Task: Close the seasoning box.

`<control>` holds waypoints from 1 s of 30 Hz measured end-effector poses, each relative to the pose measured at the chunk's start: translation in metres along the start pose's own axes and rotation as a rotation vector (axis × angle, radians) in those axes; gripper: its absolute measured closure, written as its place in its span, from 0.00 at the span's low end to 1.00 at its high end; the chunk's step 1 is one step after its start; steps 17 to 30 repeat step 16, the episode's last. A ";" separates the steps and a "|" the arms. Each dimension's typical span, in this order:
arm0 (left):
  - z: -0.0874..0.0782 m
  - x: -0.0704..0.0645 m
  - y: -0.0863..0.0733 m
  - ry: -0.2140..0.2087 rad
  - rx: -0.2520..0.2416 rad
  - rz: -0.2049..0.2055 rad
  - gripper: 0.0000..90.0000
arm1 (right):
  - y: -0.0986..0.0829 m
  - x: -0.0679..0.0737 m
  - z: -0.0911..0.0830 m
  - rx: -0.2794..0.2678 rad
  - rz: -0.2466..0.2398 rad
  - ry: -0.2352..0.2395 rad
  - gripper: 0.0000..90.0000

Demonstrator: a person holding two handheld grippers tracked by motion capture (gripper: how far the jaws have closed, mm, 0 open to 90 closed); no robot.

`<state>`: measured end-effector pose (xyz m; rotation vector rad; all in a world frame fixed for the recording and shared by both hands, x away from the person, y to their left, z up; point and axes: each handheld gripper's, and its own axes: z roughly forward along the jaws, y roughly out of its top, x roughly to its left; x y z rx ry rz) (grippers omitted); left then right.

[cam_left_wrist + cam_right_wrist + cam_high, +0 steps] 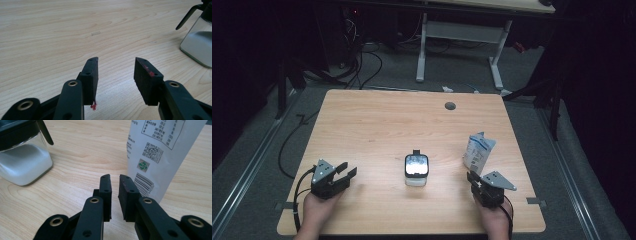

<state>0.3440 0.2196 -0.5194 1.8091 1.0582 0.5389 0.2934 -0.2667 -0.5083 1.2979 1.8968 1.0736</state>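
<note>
A small glass jar [416, 170] with a black lid and white powder inside stands at the middle of the wooden table [377, 125]. To its right stands an upright white pouch [477, 151] with printed labels. My left gripper [346, 172] rests near the front left edge and is open; nothing lies between its jaws [116, 60], and the jar [197, 42] is off to their right. My right gripper [473, 176] sits at the front right, just in front of the pouch [160, 150]. Its jaws [115, 177] stand almost together with a thin gap, holding nothing. The jar [22, 162] is on their left.
A grey round grommet [450, 105] sits near the table's far edge. Behind the table stands another desk on white legs [421, 55], with cables [362, 65] on the floor. The wood between the jar and the far edge is bare.
</note>
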 end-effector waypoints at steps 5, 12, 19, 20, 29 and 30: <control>0.000 0.000 0.000 0.000 0.000 0.002 0.61 | 0.000 0.004 0.002 0.005 -0.012 0.004 0.89; 0.000 0.000 0.000 -0.001 -0.002 0.002 0.61 | 0.000 0.004 0.003 0.005 -0.009 0.007 0.89; -0.001 0.000 0.000 -0.002 -0.002 0.002 0.61 | 0.000 0.006 0.004 0.010 -0.021 0.009 0.89; -0.001 0.000 0.000 -0.002 -0.002 0.002 0.61 | 0.000 0.006 0.004 0.010 -0.021 0.009 0.89; -0.001 0.000 0.000 -0.002 -0.002 0.002 0.61 | 0.000 0.006 0.004 0.010 -0.021 0.009 0.89; -0.001 0.000 0.000 -0.002 -0.002 0.002 0.61 | 0.000 0.006 0.004 0.010 -0.021 0.009 0.89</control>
